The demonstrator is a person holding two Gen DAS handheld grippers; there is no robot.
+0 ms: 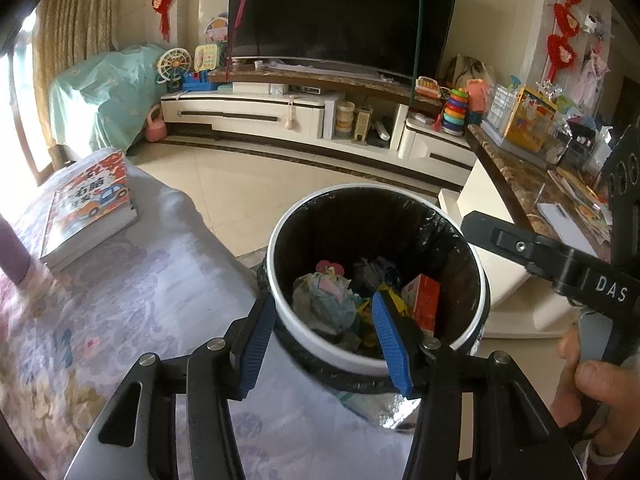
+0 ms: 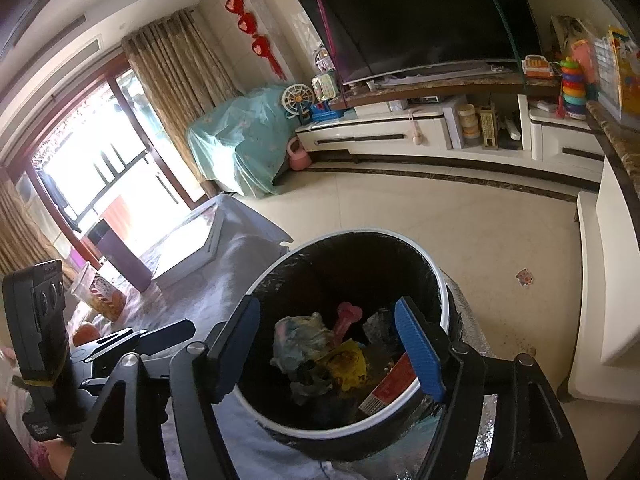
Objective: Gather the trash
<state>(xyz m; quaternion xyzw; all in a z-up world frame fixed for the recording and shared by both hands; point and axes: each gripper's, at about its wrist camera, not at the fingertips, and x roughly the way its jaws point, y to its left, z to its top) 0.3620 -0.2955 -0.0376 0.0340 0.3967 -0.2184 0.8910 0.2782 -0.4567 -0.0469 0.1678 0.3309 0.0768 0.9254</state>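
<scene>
A round white-rimmed trash bin (image 1: 280, 236) with a black liner stands on the floor beside the table; it also shows in the right wrist view (image 2: 442, 280). Inside lie crumpled paper (image 1: 324, 300), a red carton (image 1: 426, 300), a yellow wrapper (image 2: 348, 364) and a pink piece (image 2: 348, 314). My left gripper (image 1: 322, 340) is open and empty, over the bin's near rim. My right gripper (image 2: 328, 350) is open and empty, above the bin. The right gripper's black body (image 1: 560, 260) shows at the right in the left wrist view.
A cloth-covered table (image 1: 120, 312) lies left of the bin, holding a picture book (image 1: 90, 208), a purple bottle (image 2: 120, 256), a snack cup (image 2: 98, 292) and an orange (image 2: 86, 334). A TV cabinet (image 1: 280, 116) stands at the back. A marble-topped counter (image 1: 520, 184) is at the right.
</scene>
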